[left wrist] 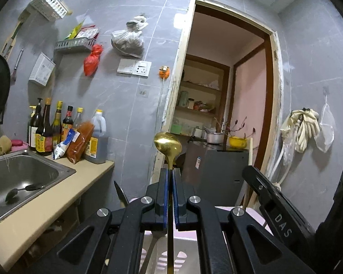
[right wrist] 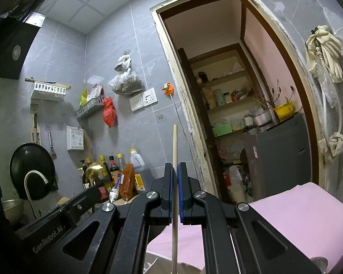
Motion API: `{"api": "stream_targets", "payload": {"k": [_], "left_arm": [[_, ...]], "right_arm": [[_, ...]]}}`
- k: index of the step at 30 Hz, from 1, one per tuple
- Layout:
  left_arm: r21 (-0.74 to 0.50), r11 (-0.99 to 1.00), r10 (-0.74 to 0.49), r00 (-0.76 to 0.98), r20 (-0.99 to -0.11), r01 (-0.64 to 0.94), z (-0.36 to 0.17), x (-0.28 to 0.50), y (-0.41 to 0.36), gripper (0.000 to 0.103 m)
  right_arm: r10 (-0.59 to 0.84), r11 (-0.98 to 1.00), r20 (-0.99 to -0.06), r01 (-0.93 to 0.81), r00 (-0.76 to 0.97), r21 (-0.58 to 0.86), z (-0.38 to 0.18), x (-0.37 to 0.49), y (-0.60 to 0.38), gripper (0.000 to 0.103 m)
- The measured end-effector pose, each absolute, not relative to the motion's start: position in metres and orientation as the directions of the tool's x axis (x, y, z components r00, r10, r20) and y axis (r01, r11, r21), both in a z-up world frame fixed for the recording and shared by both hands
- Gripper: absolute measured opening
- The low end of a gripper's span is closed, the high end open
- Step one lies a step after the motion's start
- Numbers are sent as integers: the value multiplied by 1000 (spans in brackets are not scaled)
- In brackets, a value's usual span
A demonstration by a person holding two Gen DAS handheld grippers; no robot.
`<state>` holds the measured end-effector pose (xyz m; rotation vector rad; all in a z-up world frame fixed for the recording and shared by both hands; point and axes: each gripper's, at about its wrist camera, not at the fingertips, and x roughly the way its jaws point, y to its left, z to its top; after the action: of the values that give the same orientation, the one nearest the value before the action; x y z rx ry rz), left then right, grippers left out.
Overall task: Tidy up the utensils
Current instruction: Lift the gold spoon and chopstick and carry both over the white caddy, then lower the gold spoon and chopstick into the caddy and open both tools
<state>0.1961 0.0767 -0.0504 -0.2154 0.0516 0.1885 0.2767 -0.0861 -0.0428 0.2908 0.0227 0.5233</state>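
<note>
My left gripper (left wrist: 170, 171) is shut on a gold spoon (left wrist: 168, 145) and holds it upright, bowl up, the handle running down between the blue pads. The spoon's bowl also shows in the right wrist view (right wrist: 94, 168). My right gripper (right wrist: 175, 165) is shut on a pale wooden chopstick (right wrist: 175, 146) that stands upright past the fingertips. Both grippers are raised in the air beside the counter. A dark spoon (left wrist: 22, 190) lies in the steel sink (left wrist: 45, 166). A knife tip (left wrist: 121, 194) pokes up below the left gripper, above a perforated white holder (left wrist: 171, 260).
Sauce bottles (left wrist: 57, 127) and packets stand on the beige counter (left wrist: 64, 196) behind the sink. A black pan (right wrist: 32, 171) and a tap (right wrist: 34, 178) are at the left. A pink surface (right wrist: 297, 217) lies below right. An open doorway (left wrist: 228, 91) with a grey cabinet is ahead.
</note>
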Motion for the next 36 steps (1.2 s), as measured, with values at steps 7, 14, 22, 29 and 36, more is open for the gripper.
{"api": "stream_targets", "payload": {"k": [7, 14, 22, 29, 36], "left_arm": [[-203, 955, 199, 975, -102, -217, -58, 198, 83, 4], [-182, 957, 203, 970, -135, -226, -62, 200, 80, 4], [-157, 959, 215, 966, -143, -237, -62, 200, 79, 5], [-205, 943, 250, 964, -90, -263, -36, 190, 93, 5], [-231, 927, 284, 955, -87, -297, -31, 186, 115, 5]], "right_arm": [[504, 823, 23, -488, 864, 292, -49, 280, -89, 4], [511, 820, 8, -490, 860, 296, -54, 281, -88, 5], [509, 821, -9, -482, 861, 306, -61, 281, -88, 5], [516, 818, -20, -486, 856, 306, -56, 284, -86, 5], [506, 821, 14, -486, 863, 298, -45, 284, -85, 5]]}}
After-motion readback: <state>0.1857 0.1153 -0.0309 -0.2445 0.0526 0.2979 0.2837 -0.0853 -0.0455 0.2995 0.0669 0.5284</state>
